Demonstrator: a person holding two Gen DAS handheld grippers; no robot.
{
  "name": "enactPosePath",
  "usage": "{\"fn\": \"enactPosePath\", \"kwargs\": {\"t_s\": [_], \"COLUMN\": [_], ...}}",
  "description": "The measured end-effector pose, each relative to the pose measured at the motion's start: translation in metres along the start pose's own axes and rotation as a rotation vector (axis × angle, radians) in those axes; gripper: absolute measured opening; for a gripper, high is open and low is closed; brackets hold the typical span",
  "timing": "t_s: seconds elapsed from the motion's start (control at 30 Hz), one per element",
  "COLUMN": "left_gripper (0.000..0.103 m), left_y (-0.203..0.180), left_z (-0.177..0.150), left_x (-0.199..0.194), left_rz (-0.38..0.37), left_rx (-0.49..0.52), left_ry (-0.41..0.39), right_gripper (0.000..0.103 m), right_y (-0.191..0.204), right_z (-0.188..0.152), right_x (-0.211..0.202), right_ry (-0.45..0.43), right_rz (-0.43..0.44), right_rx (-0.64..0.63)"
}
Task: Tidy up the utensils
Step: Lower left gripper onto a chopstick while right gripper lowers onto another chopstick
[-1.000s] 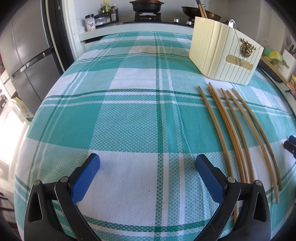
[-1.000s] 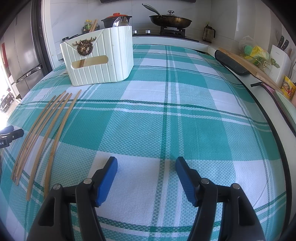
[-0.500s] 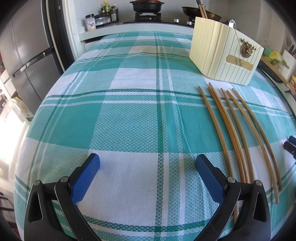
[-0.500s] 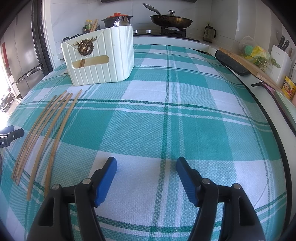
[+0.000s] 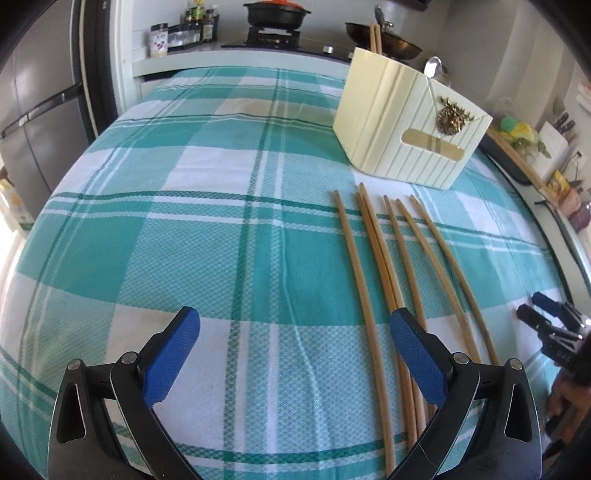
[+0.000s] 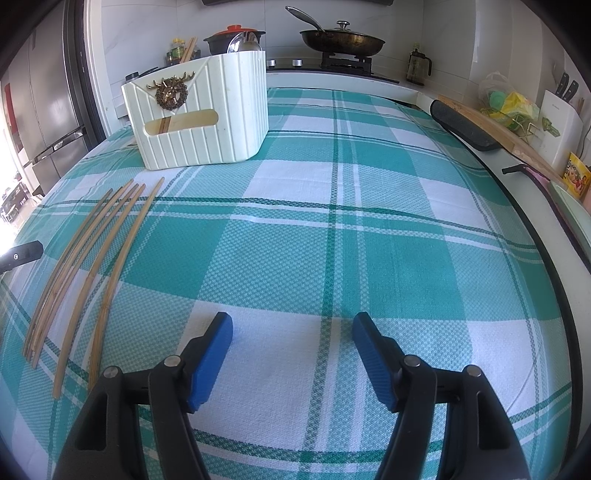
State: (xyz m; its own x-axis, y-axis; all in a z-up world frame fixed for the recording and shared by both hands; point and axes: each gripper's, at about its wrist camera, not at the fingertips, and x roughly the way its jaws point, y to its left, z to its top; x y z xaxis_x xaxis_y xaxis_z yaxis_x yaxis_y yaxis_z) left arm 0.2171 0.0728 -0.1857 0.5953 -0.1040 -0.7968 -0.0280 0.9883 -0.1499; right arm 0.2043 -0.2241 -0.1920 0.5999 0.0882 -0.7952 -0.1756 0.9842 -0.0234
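Several bamboo chopsticks (image 5: 380, 258) lie side by side on the teal plaid tablecloth; they also show in the right wrist view (image 6: 92, 258) at the left. A cream ribbed utensil holder (image 5: 406, 133) with a gold deer emblem stands beyond them, holding chopsticks and a spoon; it also shows in the right wrist view (image 6: 203, 110). My left gripper (image 5: 295, 350) is open and empty, its right finger over the chopsticks' near ends. My right gripper (image 6: 291, 354) is open and empty over bare cloth, right of the chopsticks.
A stove with a pot (image 5: 275, 14) and a frying pan (image 6: 341, 37) stands behind the table. A fridge (image 5: 33, 110) is at the left. A cutting board (image 6: 491, 125), knife block and packets line the right counter. The right gripper's tip shows in the left wrist view (image 5: 550, 321).
The left gripper has moved right and forward, so its right finger now overlaps the chopsticks' near ends. The right gripper has barely moved.
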Motion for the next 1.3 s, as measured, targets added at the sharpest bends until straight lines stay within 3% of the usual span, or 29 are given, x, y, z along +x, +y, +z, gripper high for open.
{"fn": "enactPosePath", "kwargs": {"t_s": [0.27, 0.37, 0.43, 0.57, 0.63, 0.67, 0.73, 0.77, 0.8, 0.87, 1.03, 1.3], "left_gripper": [0.102, 0.101, 0.095, 0.074, 0.066, 0.055, 0.044, 0.034, 0.02, 0.008, 0.006, 0.006], "left_y": [-0.016, -0.016, -0.016, -0.025, -0.028, -0.029, -0.031, -0.033, -0.034, -0.037, -0.033, -0.009], "left_z": [0.004, 0.003, 0.001, -0.003, -0.004, -0.005, -0.006, -0.007, -0.007, -0.009, -0.013, -0.031], "left_x": [0.021, 0.021, 0.017, 0.009, 0.007, 0.005, 0.004, 0.003, 0.003, 0.002, -0.002, -0.023], "left_rz": [0.136, 0.13, 0.122, 0.105, 0.111, 0.095, 0.085, 0.083, 0.074, 0.064, 0.05, 0.004], "left_rx": [0.081, 0.083, 0.089, 0.127, 0.14, 0.142, 0.144, 0.149, 0.153, 0.155, 0.139, 0.083], "left_ry": [0.029, 0.03, 0.023, 0.02, 0.019, 0.023, 0.026, 0.023, 0.021, 0.018, 0.01, 0.039], "right_gripper": [0.069, 0.069, 0.069, 0.068, 0.058, 0.049, 0.04, 0.036, 0.027, 0.008, 0.007, 0.007], "right_y": [0.0, 0.008, 0.022, 0.065, 0.082, 0.09, 0.103, 0.107, 0.109, 0.11, 0.088, 0.007], "right_z": [0.0, 0.0, 0.002, 0.008, 0.011, 0.012, 0.012, 0.012, 0.013, 0.015, 0.008, -0.029], "right_x": [0.0, -0.01, -0.018, -0.016, -0.011, -0.008, -0.001, -0.001, -0.001, -0.001, -0.006, -0.037], "right_ry": [-0.001, -0.04, -0.053, 0.009, 0.027, 0.037, 0.056, 0.046, 0.046, 0.053, 0.055, 0.092], "right_rz": [-0.001, -0.03, 0.07, 0.255, 0.292, 0.293, 0.269, 0.254, 0.251, 0.227, 0.143, 0.028], "right_rx": [-0.001, -0.003, -0.006, -0.072, -0.099, -0.12, -0.166, -0.188, -0.205, -0.22, -0.207, -0.104]}}
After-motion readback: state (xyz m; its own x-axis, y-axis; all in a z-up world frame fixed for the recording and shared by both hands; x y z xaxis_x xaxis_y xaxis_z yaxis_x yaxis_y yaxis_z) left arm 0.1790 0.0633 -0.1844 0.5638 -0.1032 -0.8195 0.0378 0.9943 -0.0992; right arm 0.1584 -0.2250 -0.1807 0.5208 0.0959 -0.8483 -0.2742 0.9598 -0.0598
